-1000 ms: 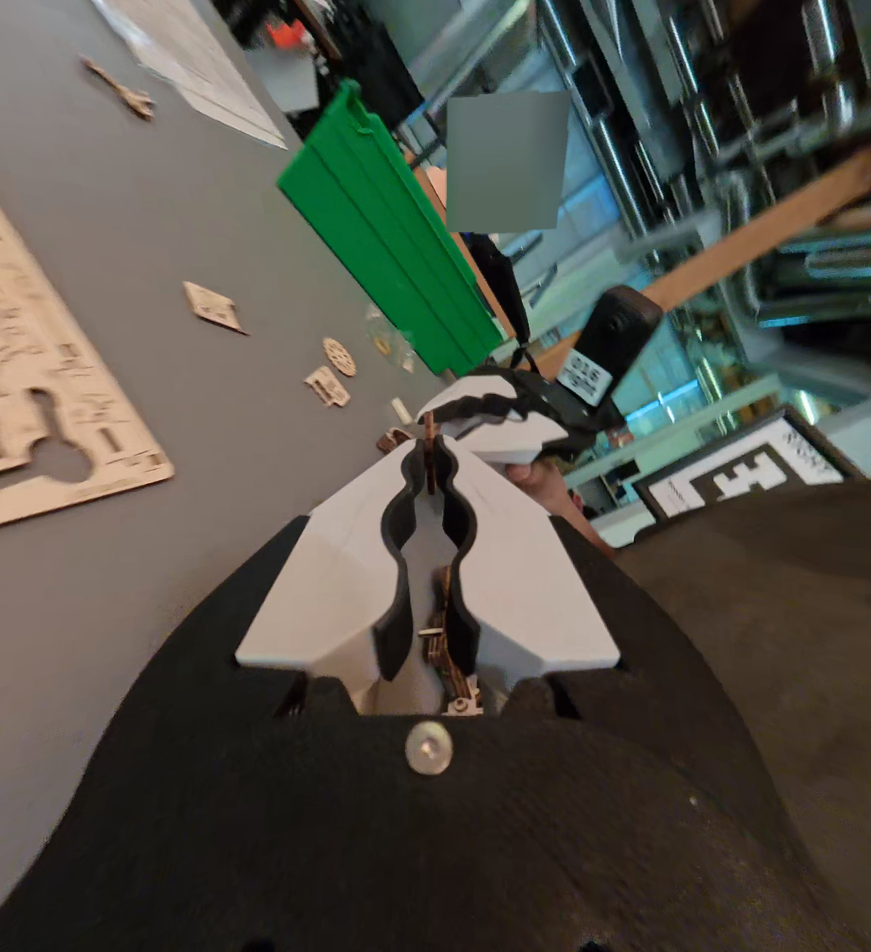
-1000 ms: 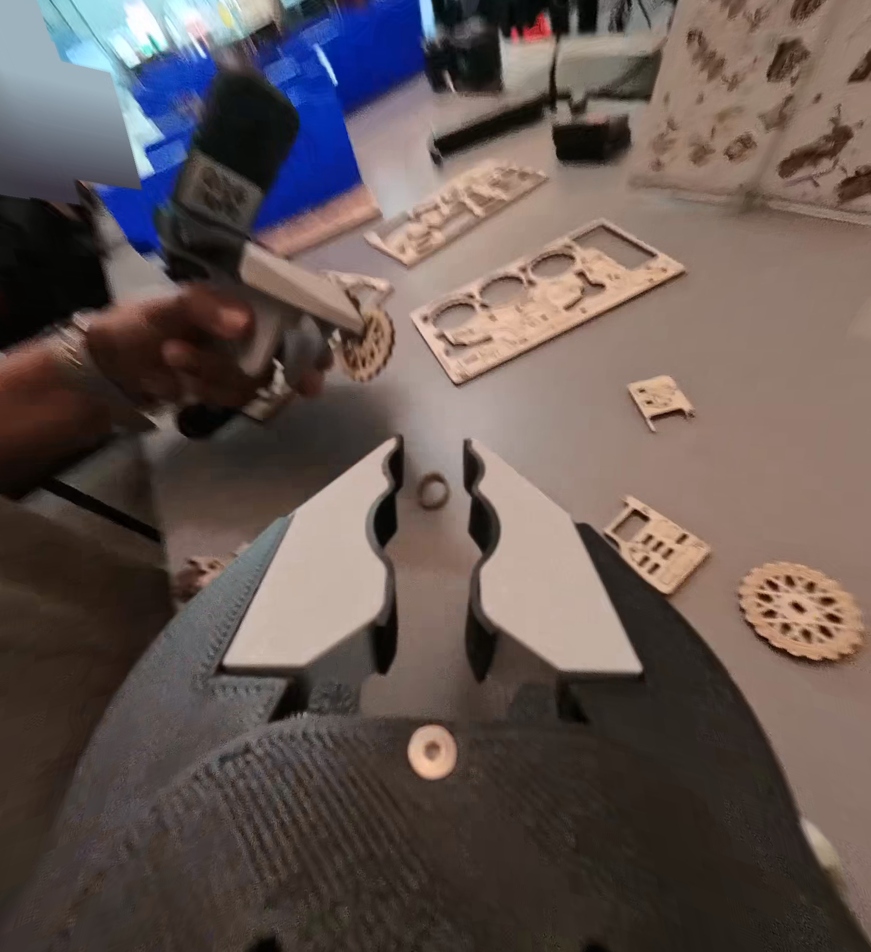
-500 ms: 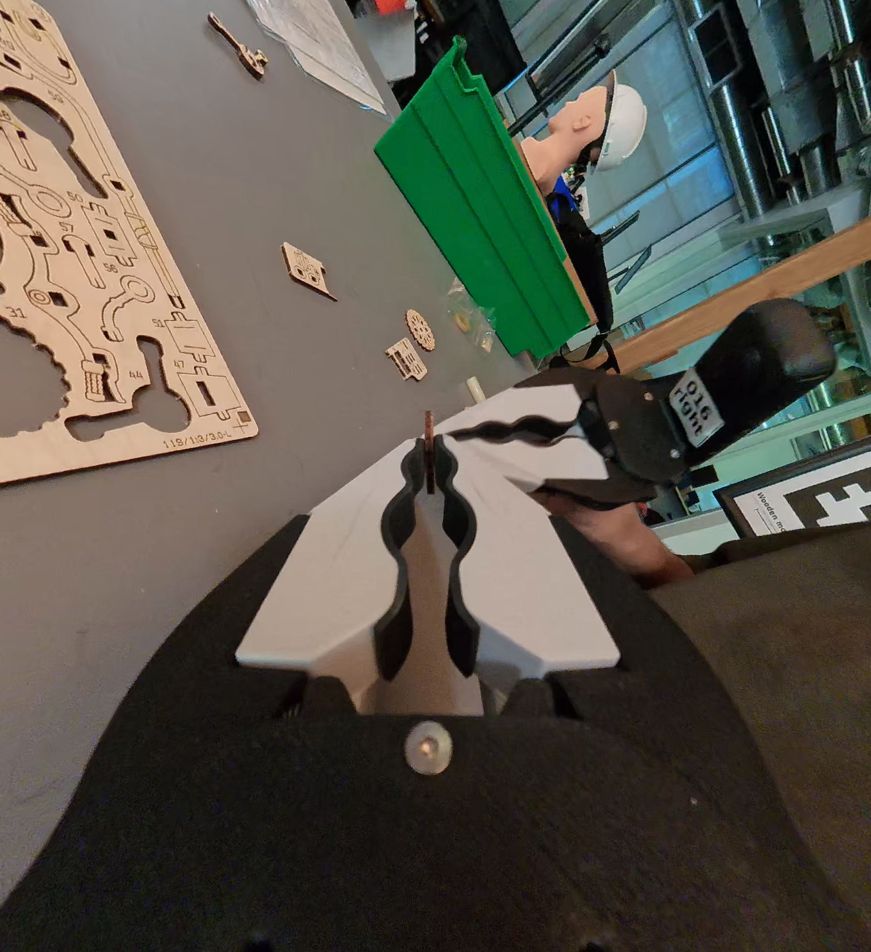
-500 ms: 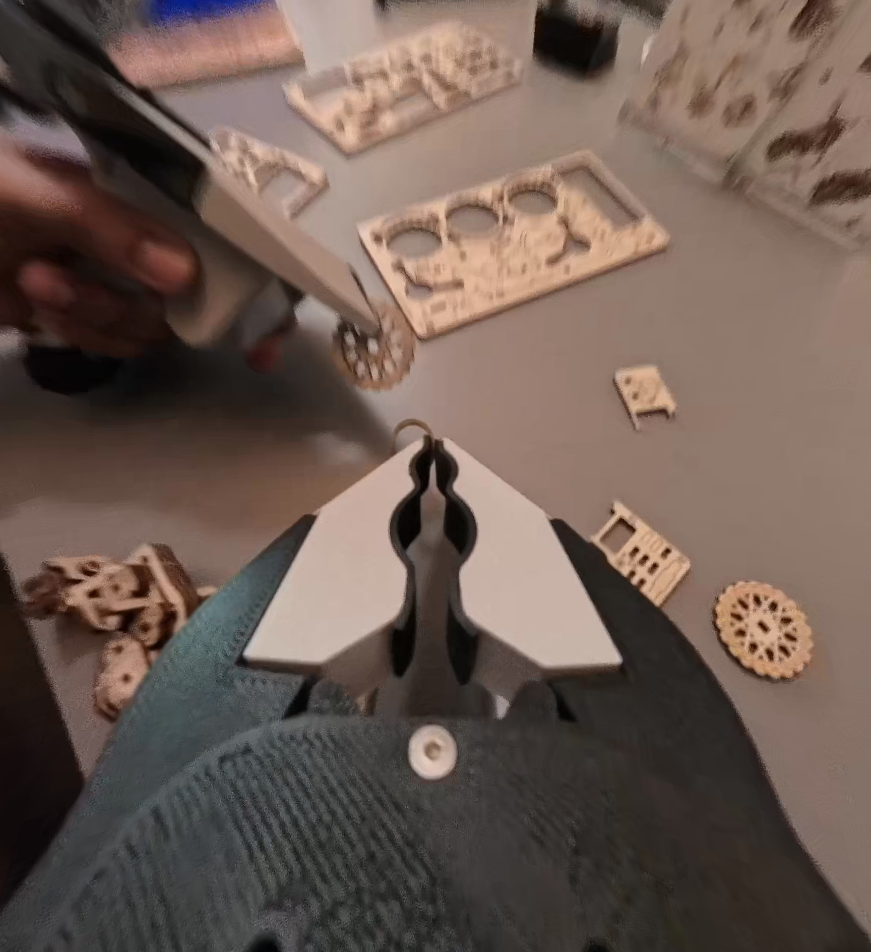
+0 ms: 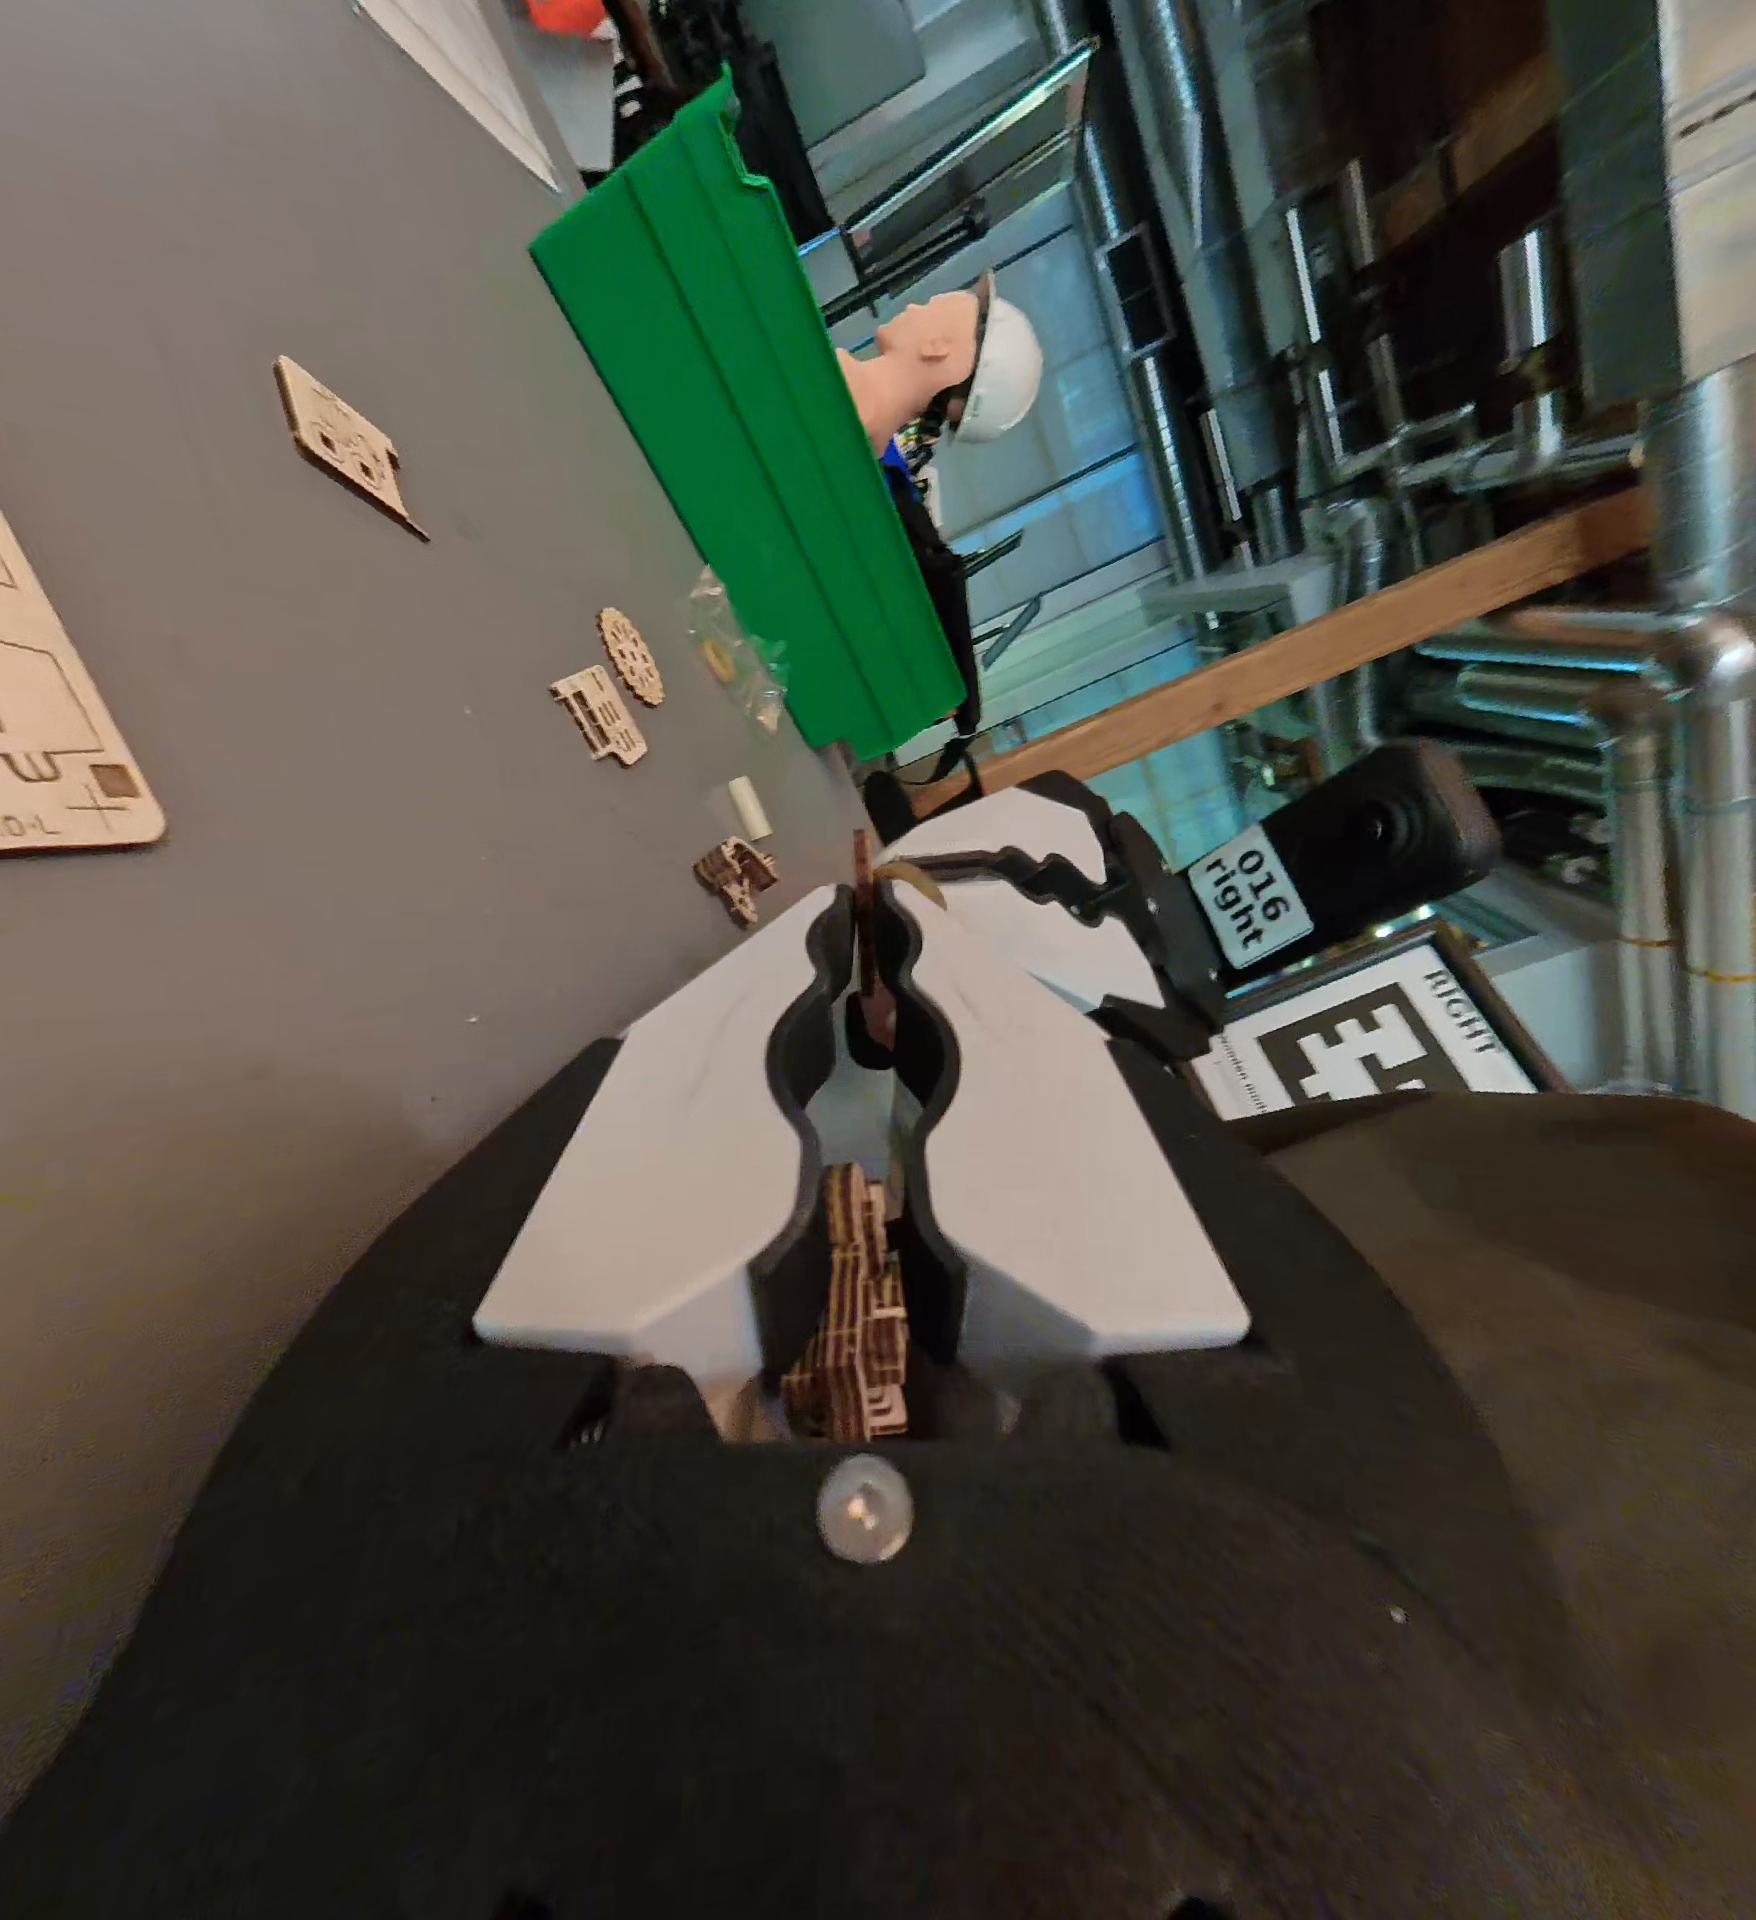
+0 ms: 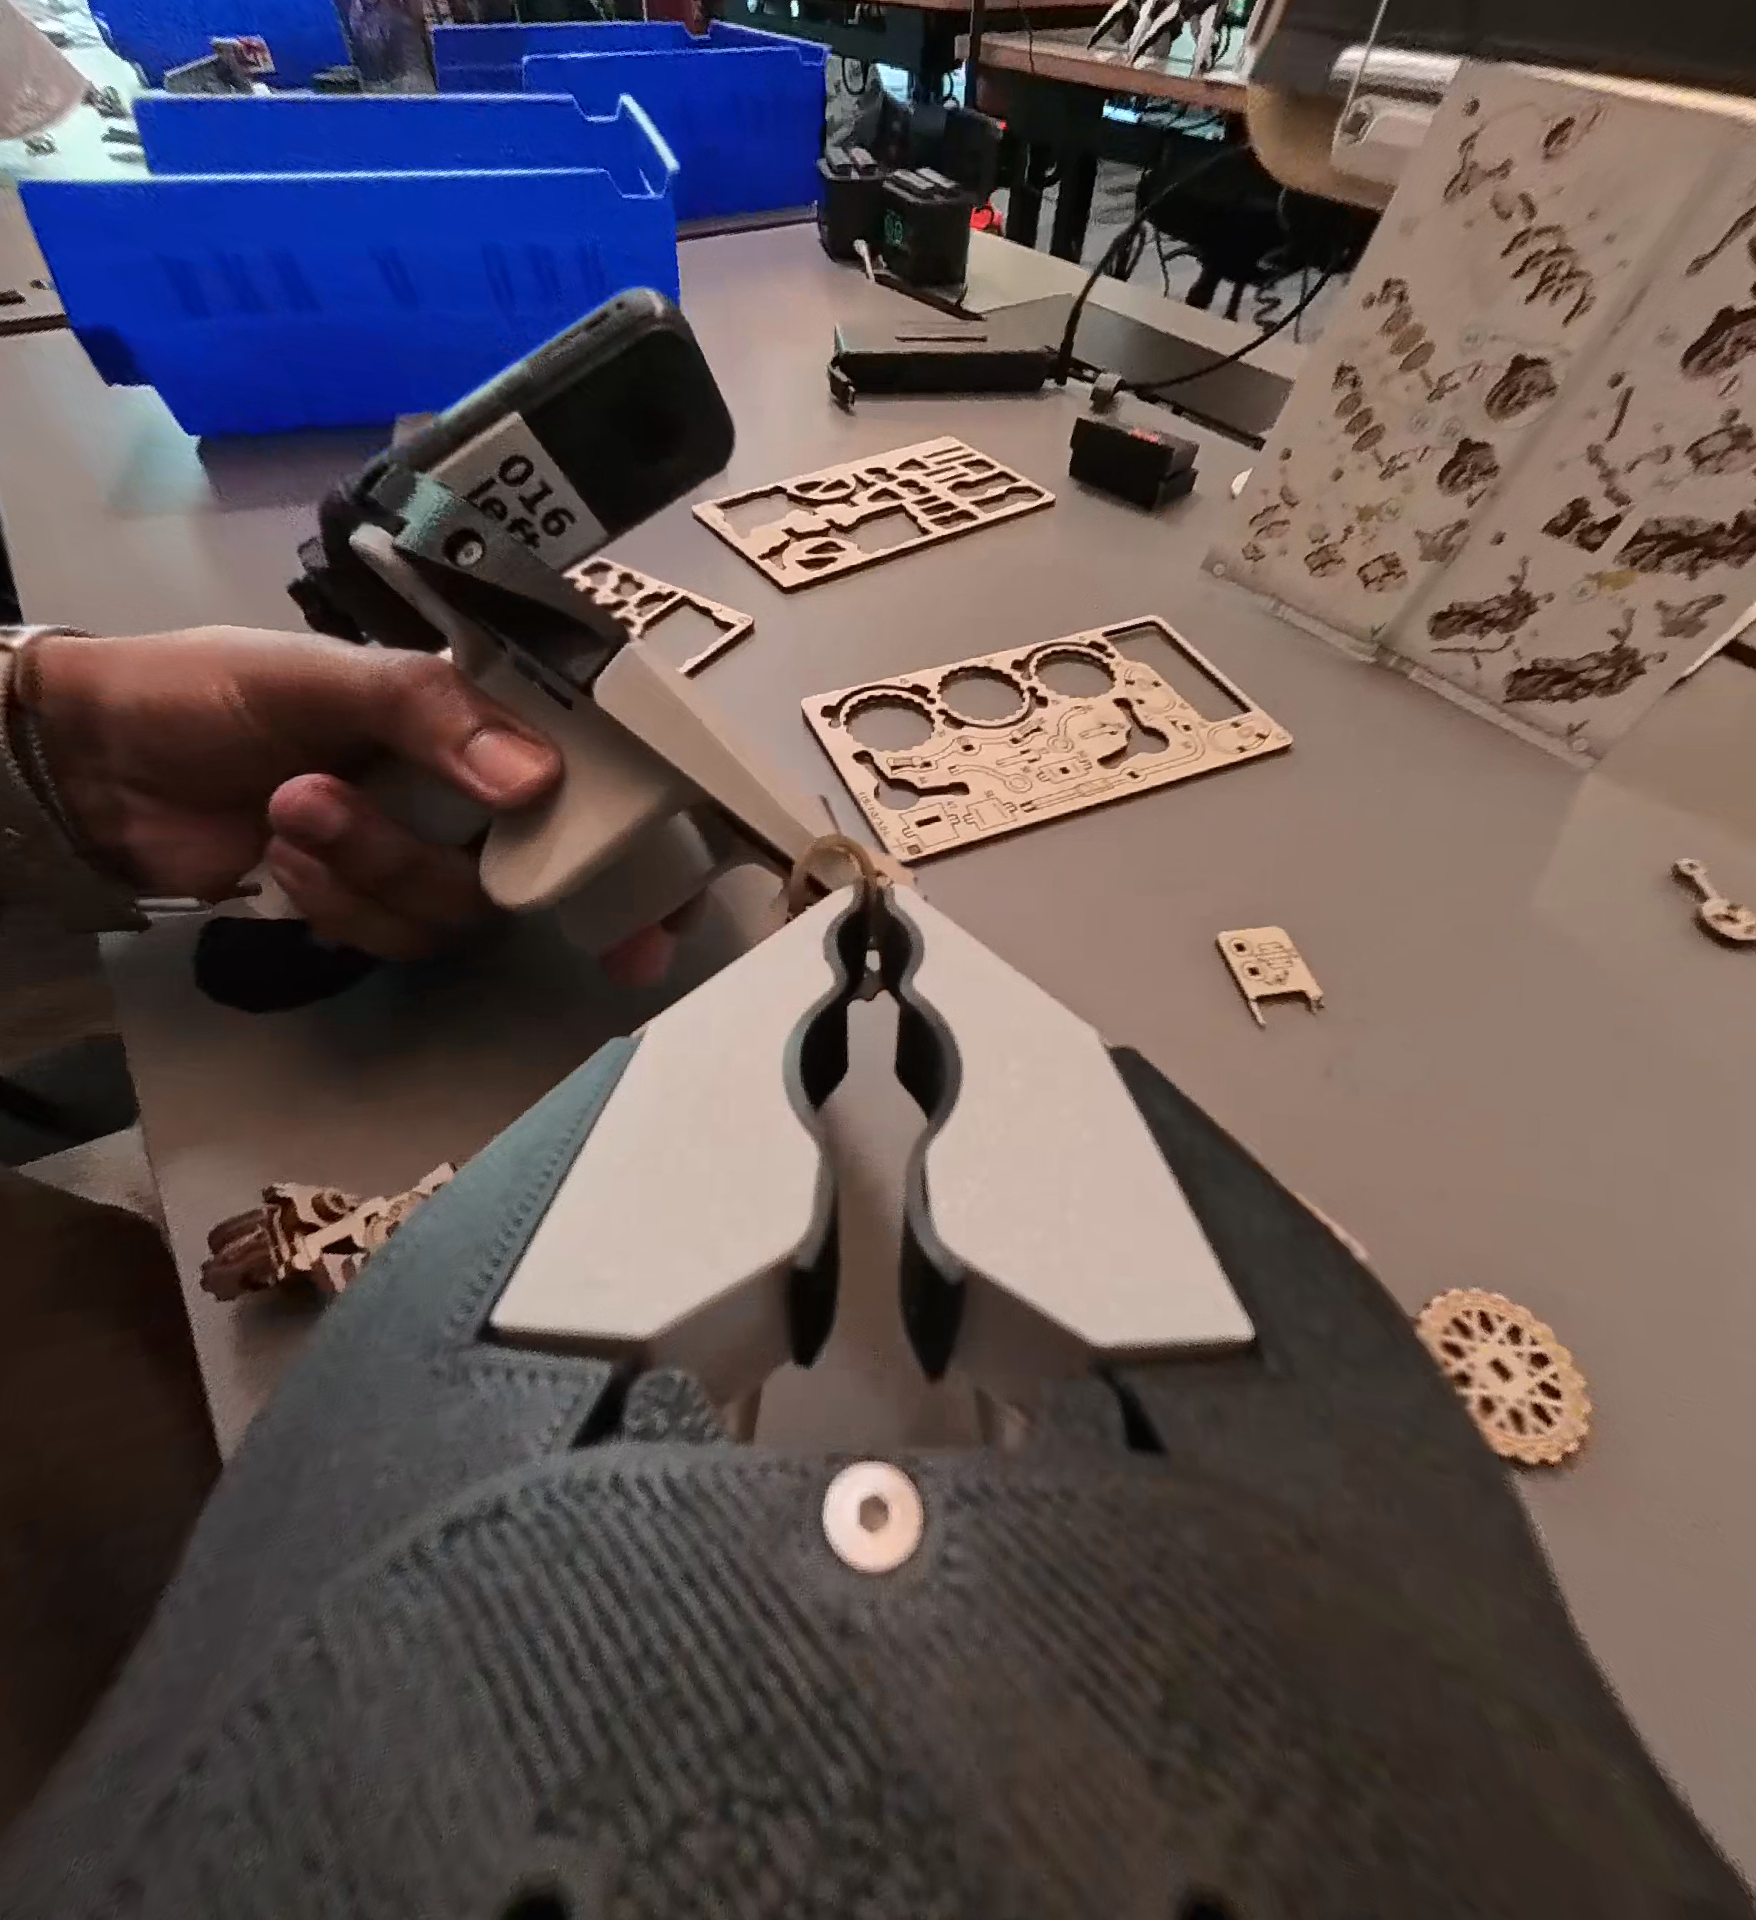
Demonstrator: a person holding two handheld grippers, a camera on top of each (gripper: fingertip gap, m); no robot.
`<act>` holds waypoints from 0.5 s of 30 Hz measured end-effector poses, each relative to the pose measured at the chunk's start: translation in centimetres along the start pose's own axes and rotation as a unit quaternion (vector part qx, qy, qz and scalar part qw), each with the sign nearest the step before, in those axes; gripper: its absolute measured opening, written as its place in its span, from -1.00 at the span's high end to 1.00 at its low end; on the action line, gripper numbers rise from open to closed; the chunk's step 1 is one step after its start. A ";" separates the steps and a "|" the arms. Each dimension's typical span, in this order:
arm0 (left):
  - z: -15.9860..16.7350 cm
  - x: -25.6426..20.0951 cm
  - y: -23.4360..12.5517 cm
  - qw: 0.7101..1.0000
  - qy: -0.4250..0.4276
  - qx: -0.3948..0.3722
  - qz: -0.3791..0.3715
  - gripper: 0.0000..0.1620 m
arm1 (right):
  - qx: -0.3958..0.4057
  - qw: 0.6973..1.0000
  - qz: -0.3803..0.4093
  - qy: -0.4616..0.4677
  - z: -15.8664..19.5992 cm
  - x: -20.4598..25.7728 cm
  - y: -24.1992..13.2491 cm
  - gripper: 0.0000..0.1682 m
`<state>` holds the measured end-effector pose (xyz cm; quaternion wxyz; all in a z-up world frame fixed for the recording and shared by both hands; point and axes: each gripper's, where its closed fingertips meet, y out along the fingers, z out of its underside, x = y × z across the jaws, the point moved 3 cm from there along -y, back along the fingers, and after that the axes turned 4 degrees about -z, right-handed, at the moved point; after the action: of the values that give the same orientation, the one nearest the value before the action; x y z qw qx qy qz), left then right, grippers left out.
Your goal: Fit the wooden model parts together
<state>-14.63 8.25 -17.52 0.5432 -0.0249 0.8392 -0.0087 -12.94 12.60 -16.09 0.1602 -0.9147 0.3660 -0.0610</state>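
My left gripper (image 5: 861, 904) is shut on a thin wooden gear (image 5: 861, 940), seen edge-on between its tips and held above the grey table (image 5: 230, 935). My right gripper (image 6: 869, 904) is shut on a small wooden ring (image 6: 832, 847) and holds it against the tip of the left gripper (image 6: 801, 844), which a hand grips. In the left wrist view the right gripper (image 5: 921, 871) comes in from the right with the ring (image 5: 918, 879) touching the gear's side. In the right wrist view the gear is mostly hidden behind my fingers.
Cut-out wooden sheets (image 6: 1045, 748) (image 6: 874, 509) lie on the table. Loose parts lie around: a gear (image 6: 1502, 1371), a small plate (image 6: 1269, 966), a part-built assembly (image 6: 313, 1236). Blue bins (image 6: 354, 281), a green bin (image 5: 749, 416) and an upright instruction sheet (image 6: 1580, 395) border the table. Only a small space, under 4 cm, lies between the two pairs of fingers. From either gripper's tips it is about 15 centimetres to the small plate (image 6: 1269, 966). It turns up in the left wrist view (image 5: 359, 443) as well.
My right gripper shut on the small ring lying on the table, lifted it and brought it up against the gear. The left gripper kept hold of the gear and swung closer.
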 end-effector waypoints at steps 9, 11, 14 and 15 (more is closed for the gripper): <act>-0.4 -1.7 -0.3 0.995 -0.050 -0.019 0.087 0.71 | 0.006 0.997 0.038 -0.065 -0.4 0.3 -0.4 1.00; -0.3 -1.7 -0.2 0.996 -0.043 -0.020 0.080 0.71 | 0.008 0.996 0.044 -0.078 -0.5 0.4 -0.4 1.00; 0.0 -1.3 0.1 0.997 -0.036 -0.014 0.061 0.78 | 0.012 0.995 0.043 -0.090 -0.4 0.7 -0.3 1.00; 0.2 -1.2 0.2 0.998 -0.032 -0.010 0.054 0.81 | 0.013 0.995 0.044 -0.092 -0.4 0.7 -0.3 1.00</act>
<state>-13.99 8.49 -16.48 0.5693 0.0148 0.8215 0.0298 -12.34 12.18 -15.61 0.2079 -0.8974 0.3885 0.0255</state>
